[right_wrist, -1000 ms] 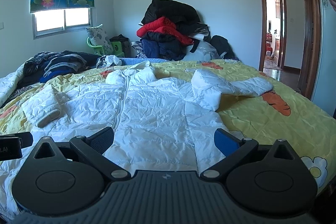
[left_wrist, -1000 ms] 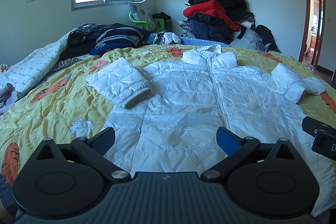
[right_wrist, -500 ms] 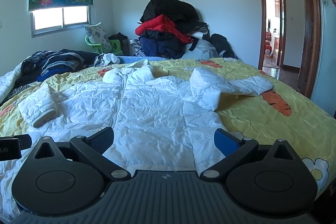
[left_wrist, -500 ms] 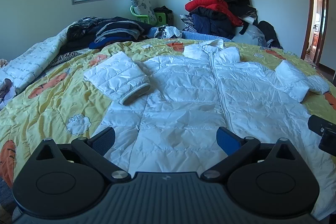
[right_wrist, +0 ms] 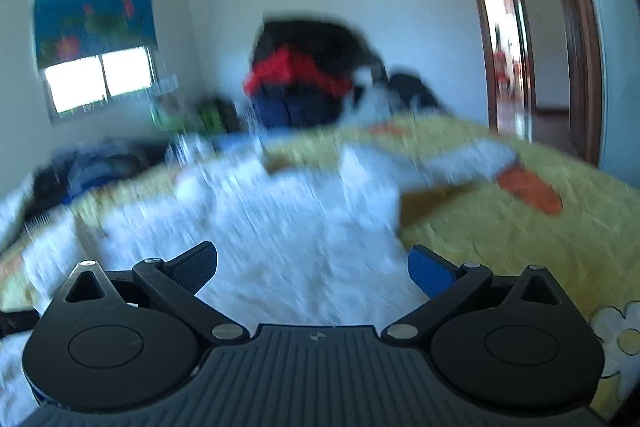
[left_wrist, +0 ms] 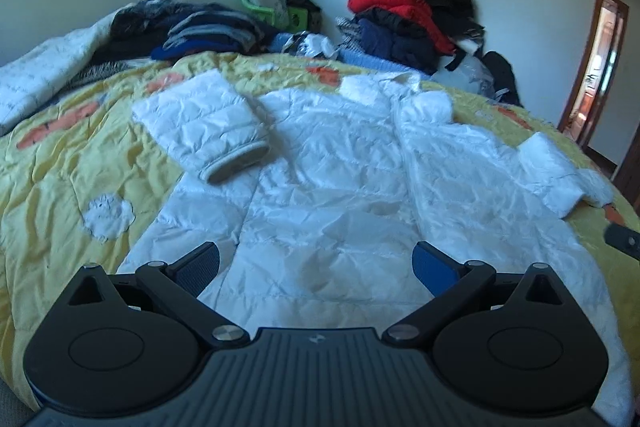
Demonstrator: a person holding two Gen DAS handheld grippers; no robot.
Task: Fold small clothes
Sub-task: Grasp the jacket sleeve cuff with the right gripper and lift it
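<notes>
A white quilted jacket [left_wrist: 340,187] lies flat, front up, on the yellow bedspread [left_wrist: 72,179]. Its left sleeve [left_wrist: 208,127] is folded inward, cuff toward me; its right sleeve [left_wrist: 556,167] is bent at the right. My left gripper [left_wrist: 316,263] is open and empty, just above the jacket's hem. In the blurred right wrist view the jacket [right_wrist: 288,227] fills the middle, its sleeve [right_wrist: 460,163] reaching right. My right gripper [right_wrist: 312,263] is open and empty over the hem's right part. The right gripper's tip shows in the left wrist view [left_wrist: 622,241].
A pile of dark, red and navy coats [left_wrist: 412,19] stands against the far wall. Folded dark clothes [left_wrist: 192,31] and a white quilt [left_wrist: 44,67] lie at the bed's far left. A doorway [right_wrist: 516,43] opens on the right.
Both grippers have moved forward and lower over the jacket's hem. The right wrist view is now blurred by fast motion. Both stay open.
</notes>
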